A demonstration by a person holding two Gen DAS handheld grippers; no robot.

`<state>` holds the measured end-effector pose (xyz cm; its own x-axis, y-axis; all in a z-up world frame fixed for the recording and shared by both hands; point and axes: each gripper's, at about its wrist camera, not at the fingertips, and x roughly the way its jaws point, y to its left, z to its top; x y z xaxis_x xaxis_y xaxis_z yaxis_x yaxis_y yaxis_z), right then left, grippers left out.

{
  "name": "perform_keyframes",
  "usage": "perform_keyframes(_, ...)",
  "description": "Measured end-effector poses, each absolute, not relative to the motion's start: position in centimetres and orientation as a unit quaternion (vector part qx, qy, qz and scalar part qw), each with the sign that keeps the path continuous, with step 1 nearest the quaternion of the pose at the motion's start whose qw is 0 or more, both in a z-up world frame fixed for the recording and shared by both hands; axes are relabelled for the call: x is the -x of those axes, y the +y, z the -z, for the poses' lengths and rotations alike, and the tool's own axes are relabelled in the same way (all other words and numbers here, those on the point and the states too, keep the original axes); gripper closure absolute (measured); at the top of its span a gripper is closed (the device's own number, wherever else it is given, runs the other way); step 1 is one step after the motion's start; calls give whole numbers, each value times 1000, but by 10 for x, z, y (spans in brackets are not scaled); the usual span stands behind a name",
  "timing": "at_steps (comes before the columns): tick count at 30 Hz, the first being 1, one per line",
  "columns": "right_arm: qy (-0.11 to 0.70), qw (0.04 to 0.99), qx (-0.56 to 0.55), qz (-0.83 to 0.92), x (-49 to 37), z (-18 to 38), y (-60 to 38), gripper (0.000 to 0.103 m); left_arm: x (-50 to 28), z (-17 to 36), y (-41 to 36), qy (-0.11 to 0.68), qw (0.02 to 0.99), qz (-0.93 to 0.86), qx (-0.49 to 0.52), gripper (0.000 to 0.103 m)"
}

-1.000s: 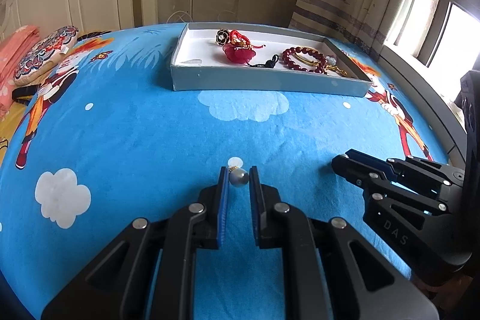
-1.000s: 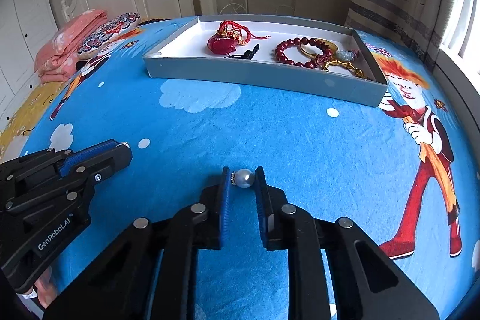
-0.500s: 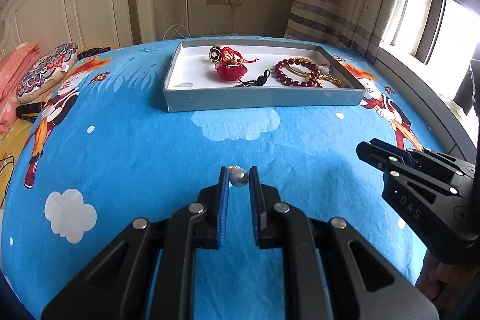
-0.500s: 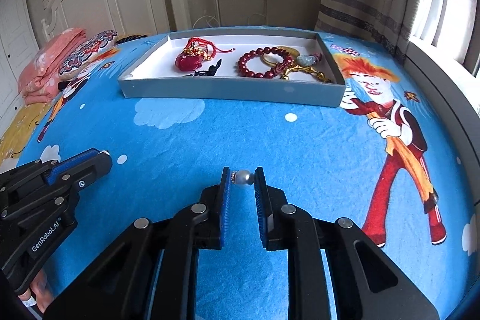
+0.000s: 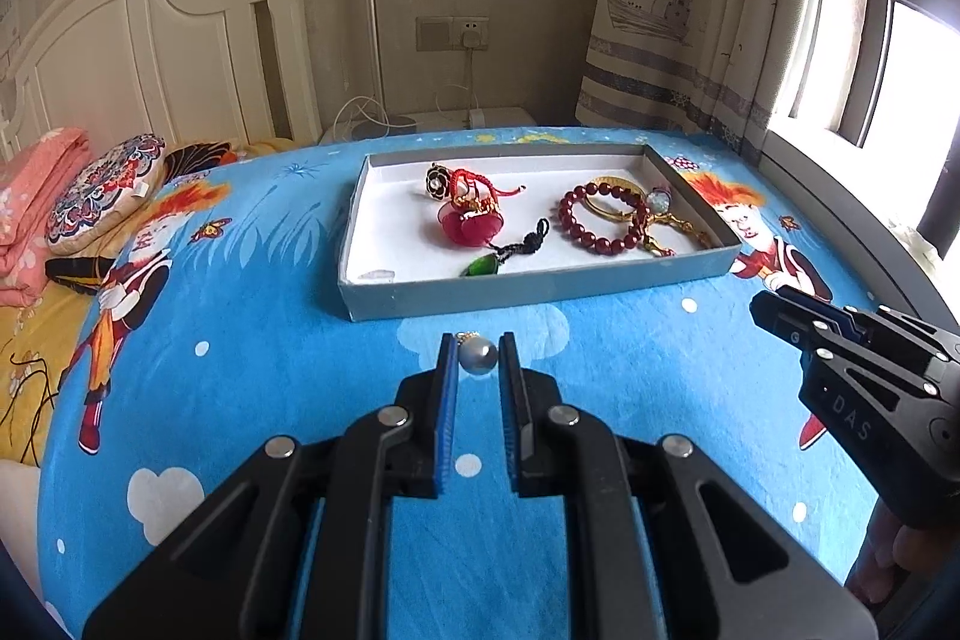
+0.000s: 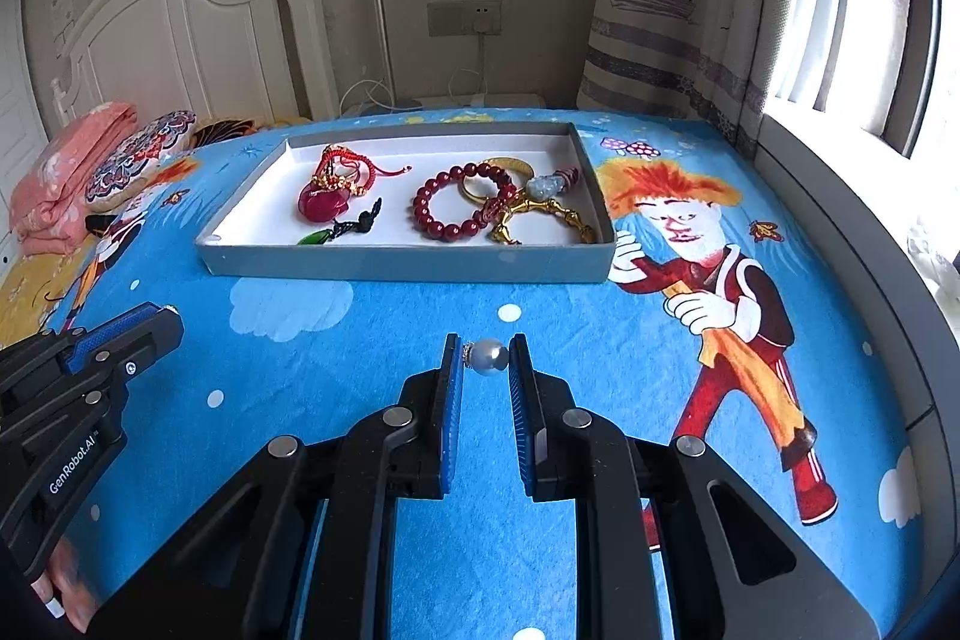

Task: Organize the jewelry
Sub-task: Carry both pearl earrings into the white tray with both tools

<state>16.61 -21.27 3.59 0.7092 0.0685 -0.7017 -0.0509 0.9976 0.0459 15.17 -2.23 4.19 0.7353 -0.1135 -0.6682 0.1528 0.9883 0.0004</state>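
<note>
Bedroom setting: a bed with a blue cartoon-print sheet (image 5: 252,340) and a white headboard (image 5: 150,58) by a curtained window.

Left claw (image 5: 478,358): clenched on a grey pearl earring (image 5: 478,357), pads pressing both sides of the bead, a small gold fitting showing at its upper left. It is held above the sheet, just short of the near wall of the grey tray (image 5: 540,280).

Right claw (image 6: 487,357): clenched on a second pearl earring (image 6: 489,357), a small sparkling collar against the left pad. It too hangs above the sheet, on the near side of the tray (image 6: 408,265).

Tray contents, seen from the left wrist: a red pendant with knotted red cord (image 5: 471,223) at centre, a black-and-gold flower piece (image 5: 438,178) behind it, a green pendant on black cord (image 5: 483,267) near the front wall, a dark red bead bracelet (image 5: 600,220) to the right, gold pieces (image 5: 666,226) at the right end.

Beyond the tray's left end: a patterned cushion (image 5: 102,190) and a folded pink blanket (image 5: 30,214) by the headboard.
</note>
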Motion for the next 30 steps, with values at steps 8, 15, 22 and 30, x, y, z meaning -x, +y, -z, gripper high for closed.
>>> perform_keyframes(8,363,931,-14,-22,-187,-50,-219,86,-187,-55,-22,345,936,63,-33,90)
perform_keyframes(15,356,934,-14,-13,-221,-56,-221,86,-227,-61,-26,341,938,59,-37,90)
perform_keyframes(22,361,932,-11,-8,-257,-51,-221,86,-267,-50,-35,355,932,64,-37,90)
perform_keyframes(30,372,928,-15,2,-286,-39,-226,86,-302,-29,-48,375,923,75,-33,90)
